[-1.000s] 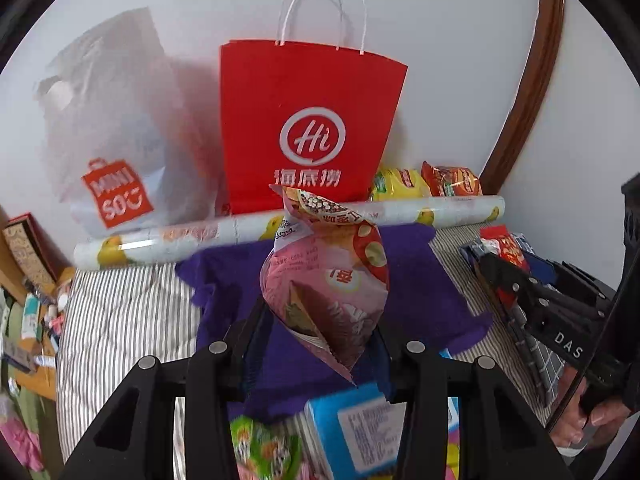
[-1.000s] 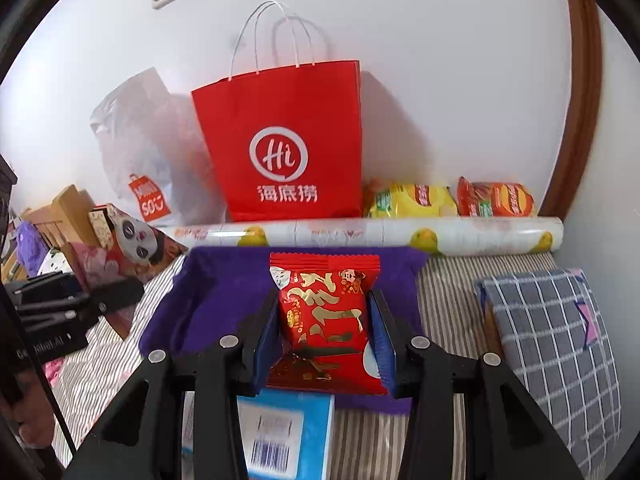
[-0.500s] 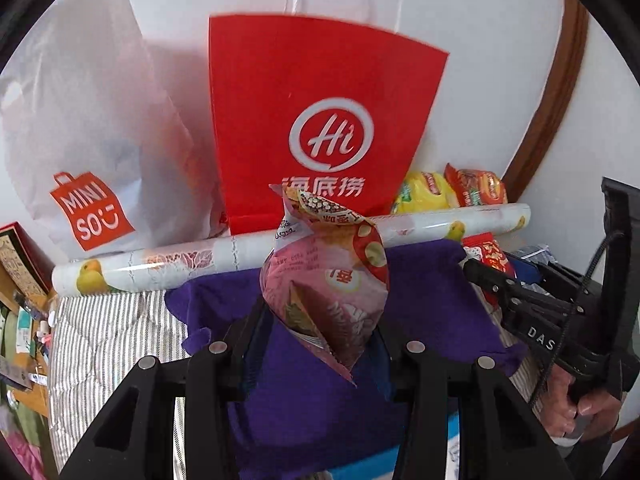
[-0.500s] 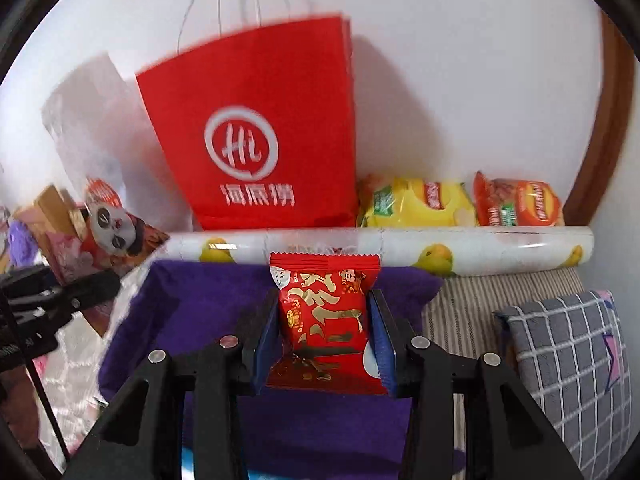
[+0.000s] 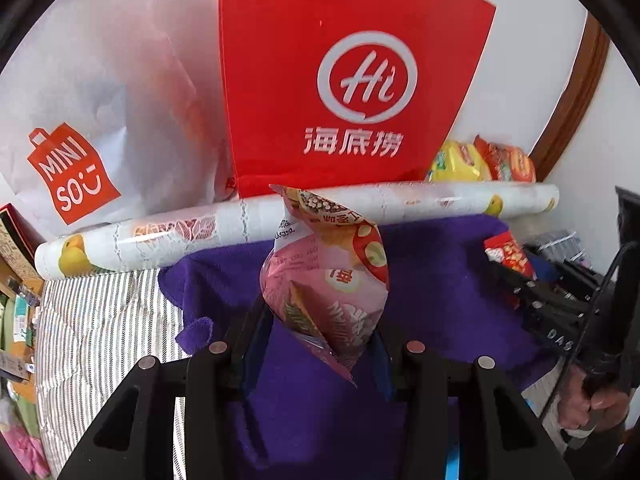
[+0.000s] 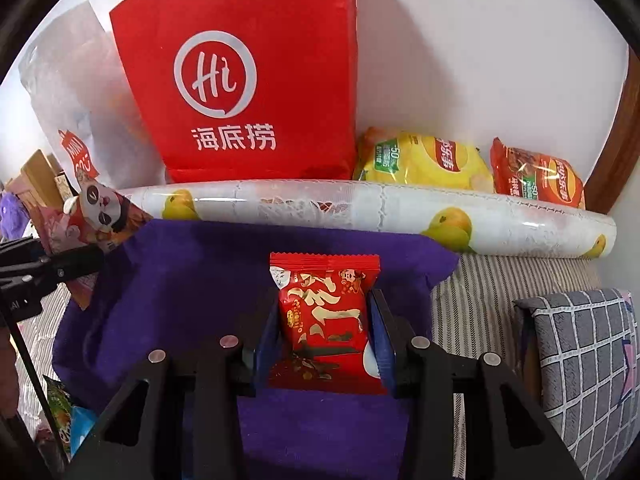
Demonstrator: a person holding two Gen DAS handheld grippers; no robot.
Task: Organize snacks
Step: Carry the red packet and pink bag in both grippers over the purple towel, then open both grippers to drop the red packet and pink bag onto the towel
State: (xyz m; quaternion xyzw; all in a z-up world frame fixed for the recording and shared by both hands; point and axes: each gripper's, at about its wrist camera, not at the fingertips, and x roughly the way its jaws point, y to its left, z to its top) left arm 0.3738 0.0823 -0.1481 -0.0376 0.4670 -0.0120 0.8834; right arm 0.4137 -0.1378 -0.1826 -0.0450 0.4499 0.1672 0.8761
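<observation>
My left gripper [image 5: 320, 336] is shut on a puffy pink snack bag [image 5: 328, 276], held above a purple cloth [image 5: 432, 280]. My right gripper [image 6: 324, 332] is shut on a small red snack packet [image 6: 326, 312] over the same purple cloth [image 6: 192, 276]. In the left wrist view the right gripper [image 5: 516, 276] shows at the right edge with its red packet [image 5: 508, 254]. The right wrist view catches the left gripper [image 6: 80, 256] at the left with the pink bag [image 6: 94, 224].
A red paper bag [image 5: 344, 80] and a white plastic bag [image 5: 80, 112] lean on the wall. A rolled fruit-print sheet [image 6: 360, 208] lies before them. Yellow [image 6: 424, 160] and orange [image 6: 540, 176] chip bags sit behind it. A checked cushion [image 6: 580, 352] is right.
Both grippers have moved forward and down toward the purple cloth and the red bag, which now looks larger. Each still holds its packet.
</observation>
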